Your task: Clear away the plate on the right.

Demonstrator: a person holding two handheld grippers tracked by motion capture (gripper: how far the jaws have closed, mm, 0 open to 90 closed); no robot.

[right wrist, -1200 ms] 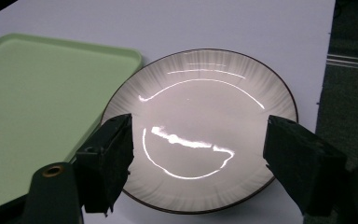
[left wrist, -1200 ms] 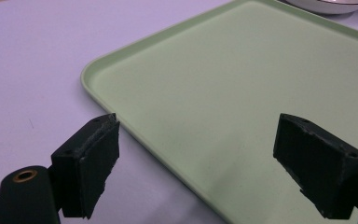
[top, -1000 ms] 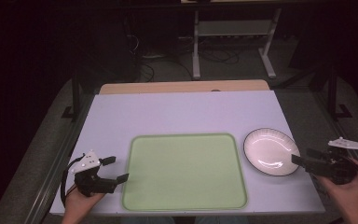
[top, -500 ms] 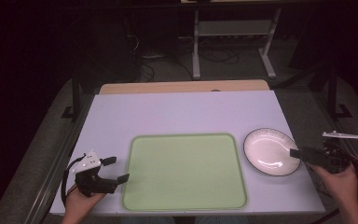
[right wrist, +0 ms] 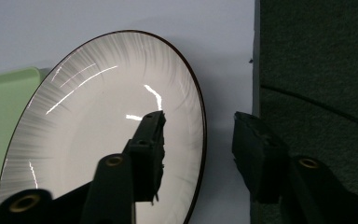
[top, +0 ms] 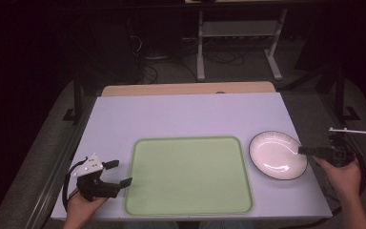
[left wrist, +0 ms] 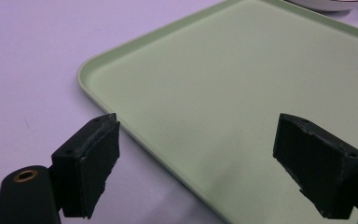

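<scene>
Two grippers wait at the two sides of a green tray and a white plate

The right gripper (right wrist: pixel 198 154) has its jaws apart, one over the inside of the plate (top: pixel 277 155) and one past its rim, so it looks lined up to pinch the plate's edge, but it is not holding it yet. The plate sits flat on the table (top: pixel 190 114), just beside the right end of the tray (top: pixel 188 174). The left gripper (left wrist: pixel 212 168) sits low at the tray's near left corner with its jaws wide apart and nothing between them. One jaw is over the table and one is over the tray, maybe so it can grab the tray's rim. The tray has nothing on it, so the plate may be meant to go there
</scene>
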